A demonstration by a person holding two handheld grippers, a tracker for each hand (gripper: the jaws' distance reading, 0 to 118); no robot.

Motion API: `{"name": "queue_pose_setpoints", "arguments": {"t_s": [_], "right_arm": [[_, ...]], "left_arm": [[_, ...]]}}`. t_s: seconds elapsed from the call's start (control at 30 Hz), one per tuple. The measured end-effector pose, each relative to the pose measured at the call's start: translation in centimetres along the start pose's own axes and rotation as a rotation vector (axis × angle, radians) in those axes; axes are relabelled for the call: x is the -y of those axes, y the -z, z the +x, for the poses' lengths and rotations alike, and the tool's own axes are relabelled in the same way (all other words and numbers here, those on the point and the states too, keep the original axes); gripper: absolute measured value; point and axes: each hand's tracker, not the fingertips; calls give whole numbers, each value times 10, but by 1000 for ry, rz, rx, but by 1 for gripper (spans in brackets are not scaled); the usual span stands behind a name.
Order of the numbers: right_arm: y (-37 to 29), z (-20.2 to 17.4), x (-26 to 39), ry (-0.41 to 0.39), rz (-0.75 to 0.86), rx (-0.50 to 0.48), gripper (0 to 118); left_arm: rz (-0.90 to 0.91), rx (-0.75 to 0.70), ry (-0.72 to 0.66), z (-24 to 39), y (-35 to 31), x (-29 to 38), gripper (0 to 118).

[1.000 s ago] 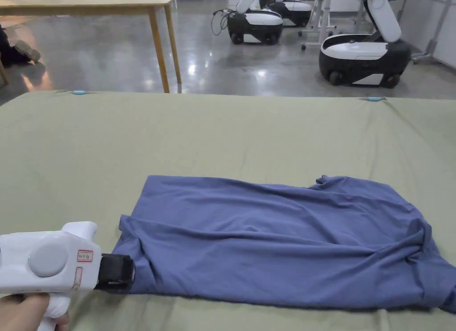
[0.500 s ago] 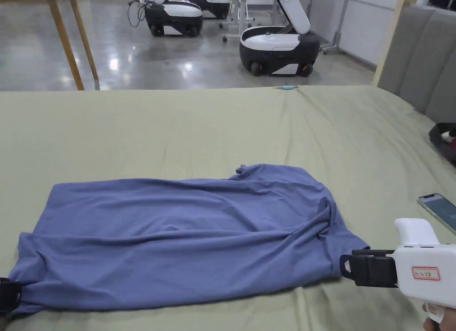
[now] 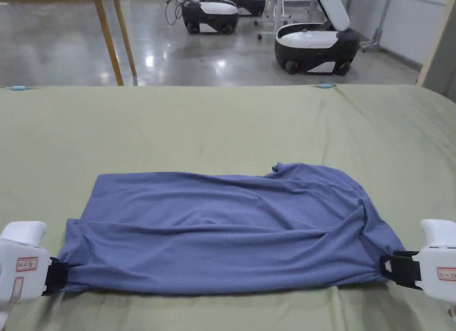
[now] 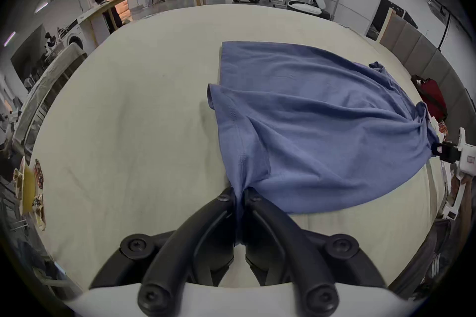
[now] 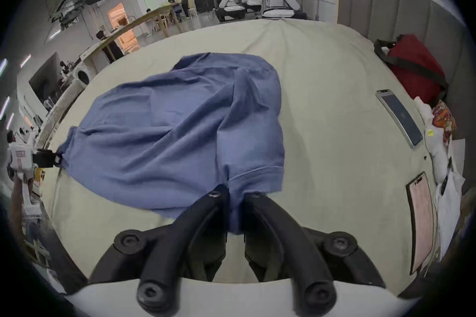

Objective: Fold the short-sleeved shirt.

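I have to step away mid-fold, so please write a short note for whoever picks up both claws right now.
Left claw: shut on the near left corner of the blue short-sleeved cotton shirt.
Right claw: shut on the near right corner, at the sleeve end.
The shirt lies lengthwise across the pale green bed sheet, already doubled once, wrinkled, its near edge stretched between the two claws.
Done: a first lengthwise fold, both near corners gripped.
Left: probably carry the near edge over to the far edge, smooth the creases, then fold end to end.
A dark smartphone lies on the sheet off to the right.
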Motion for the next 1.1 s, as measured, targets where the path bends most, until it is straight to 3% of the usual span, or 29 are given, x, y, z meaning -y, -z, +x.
{"name": "queue_pose_setpoints", "arguments": {"t_s": [0.5, 0.73, 0.77, 0.8, 0.83, 0.87, 0.9, 1.0, 1.03, 1.07, 1.1], "right_arm": [[-103, -7, 100, 8, -26, -50, 13], [-113, -12, 129, 24, -40, -58, 14], [-111, -12, 128, 26, -39, -65, 23], [-112, -10, 127, 38, -43, -60, 62], [-114, -11, 125, 38, -29, -18, 102], [-115, -11, 123, 17, -16, -8, 118], [-118, -11, 121, -9, 3, 8, 116], [-139, -5, 106, -41, 60, 45, 116], [-140, -6, 99, -47, 79, 58, 115], [-133, -10, 89, -55, 103, 61, 109], [-129, -13, 80, -55, 109, 72, 77]], "left_arm": [[-30, 45, -16, -29, -73, 101, 3], [-23, 76, -49, -37, -80, 125, 3], [-24, 86, -55, -37, -77, 127, 8], [-2, 112, -72, -40, -76, 128, 29], [27, 108, -81, -43, -76, 129, 65], [38, 98, -93, -46, -77, 128, 98], [54, 67, -118, -49, -79, 128, 111], [135, 52, -152, -59, -92, 112, 107], [148, 47, -156, -58, -94, 104, 100], [169, 53, -147, -58, -95, 95, 85], [171, 52, -136, -56, -94, 84, 47]]}}
